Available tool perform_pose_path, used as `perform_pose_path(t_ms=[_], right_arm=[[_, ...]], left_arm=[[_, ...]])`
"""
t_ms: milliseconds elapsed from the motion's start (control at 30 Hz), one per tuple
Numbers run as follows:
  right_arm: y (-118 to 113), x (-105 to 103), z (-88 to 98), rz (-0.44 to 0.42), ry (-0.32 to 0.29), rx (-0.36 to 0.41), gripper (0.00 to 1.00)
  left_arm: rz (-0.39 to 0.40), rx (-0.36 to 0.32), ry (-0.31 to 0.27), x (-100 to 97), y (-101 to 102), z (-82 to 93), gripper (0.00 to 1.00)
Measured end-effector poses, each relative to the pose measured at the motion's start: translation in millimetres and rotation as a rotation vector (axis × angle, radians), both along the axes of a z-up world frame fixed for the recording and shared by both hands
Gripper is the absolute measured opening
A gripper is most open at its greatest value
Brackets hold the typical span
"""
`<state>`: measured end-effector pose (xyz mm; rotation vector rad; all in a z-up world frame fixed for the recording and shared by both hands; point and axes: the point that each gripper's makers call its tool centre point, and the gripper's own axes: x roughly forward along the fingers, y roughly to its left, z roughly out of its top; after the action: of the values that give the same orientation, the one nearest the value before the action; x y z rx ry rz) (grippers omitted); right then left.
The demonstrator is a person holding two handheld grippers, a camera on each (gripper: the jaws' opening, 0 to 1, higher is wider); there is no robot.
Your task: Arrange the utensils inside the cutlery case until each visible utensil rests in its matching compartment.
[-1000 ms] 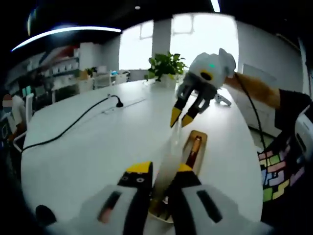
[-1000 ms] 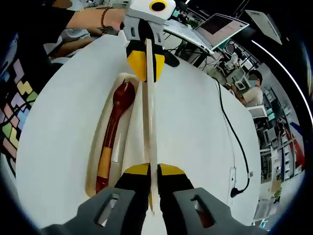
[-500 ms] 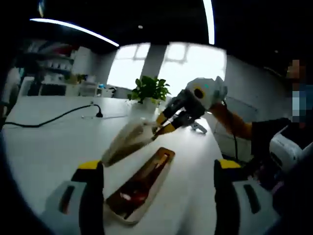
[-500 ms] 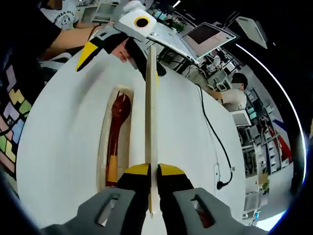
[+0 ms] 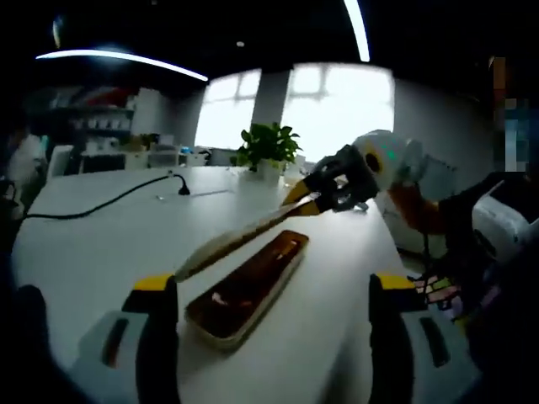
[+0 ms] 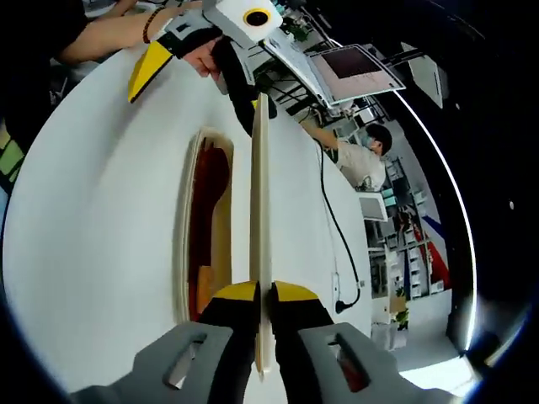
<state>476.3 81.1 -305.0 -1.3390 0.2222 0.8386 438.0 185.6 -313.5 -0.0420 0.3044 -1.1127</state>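
A long cream cutlery case (image 5: 238,331) lies open on the white table, with dark red utensils (image 5: 253,282) inside. My right gripper (image 5: 305,199) is shut on one end of the flat cream lid (image 5: 244,236), holding it slanted above the case. In the right gripper view the lid (image 6: 260,194) runs edge-on from my right gripper (image 6: 263,293) up the picture, beside the case (image 6: 181,244) and its red utensil (image 6: 207,181). My left gripper (image 5: 271,284) stands wide open around the near end of the case, touching nothing. It appears at the far end of the case as the left gripper (image 6: 195,94).
A black cable with a plug (image 5: 109,202) crosses the table (image 5: 76,252) at the left, and a potted plant (image 5: 268,147) stands at its far end. The same cable (image 6: 333,227) shows in the right gripper view, with a laptop (image 6: 354,71) and a seated person (image 6: 364,160) beyond the table.
My left gripper has let go of the lid's end and opened wide. The right gripper has kept its hold and lifted the lid off the case.
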Motion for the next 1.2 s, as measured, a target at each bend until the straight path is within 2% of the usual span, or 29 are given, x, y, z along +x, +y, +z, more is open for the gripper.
perform_pose_path(t_ms=[67,133,300,400,567,633,767,900,967,1100,1200], right_arm=[[1,-1,-3.0,0.0,-0.024,-0.009,0.03],[2,2,-2.6,-0.001,-0.073,-0.017,0.03],[6,2,-9.7,0.018,-0.15,-0.018,0.03],[5,-1,-16.5,0.008,-0.148,-0.022,0.03],[5,-1,-17.4,0.021,-0.197,-0.006,0.03],[5,1,-15.6,0.025,-0.225,-0.008,0.04],[6,4,-16.8,0.016,-0.242,-0.01,0.04],[6,4,-9.2,0.031,-0.289,-0.025,0.04],[6,-1,-24.1,0.031,-0.295,-0.024,0.04],[5,-1,-26.0,0.05,-0.343,-0.038,0.04],[4,-3,-28.8,0.053,-0.345,-0.04,0.04]], left_arm=[[0.026,-0.021,0.005,4.1,2,-0.6,1.0],[0.032,-0.03,0.036,6.3,3,-2.6,1.0],[0.032,-0.014,0.046,8.4,3,-10.2,1.0],[0.018,-0.001,0.064,7.2,2,-16.9,1.0],[0.016,0.012,0.073,7.5,0,-21.2,1.0],[0.019,0.014,0.077,8.0,0,-22.2,0.99],[0.024,0.014,0.079,7.5,-1,-23.1,0.99],[0.033,0.024,0.082,8.6,1,-25.7,0.99],[0.038,0.025,0.081,9.3,1,-26.1,0.99],[0.038,0.028,0.085,8.4,0,-27.6,0.99],[0.037,0.035,0.087,8.1,0,-29.3,0.98]])
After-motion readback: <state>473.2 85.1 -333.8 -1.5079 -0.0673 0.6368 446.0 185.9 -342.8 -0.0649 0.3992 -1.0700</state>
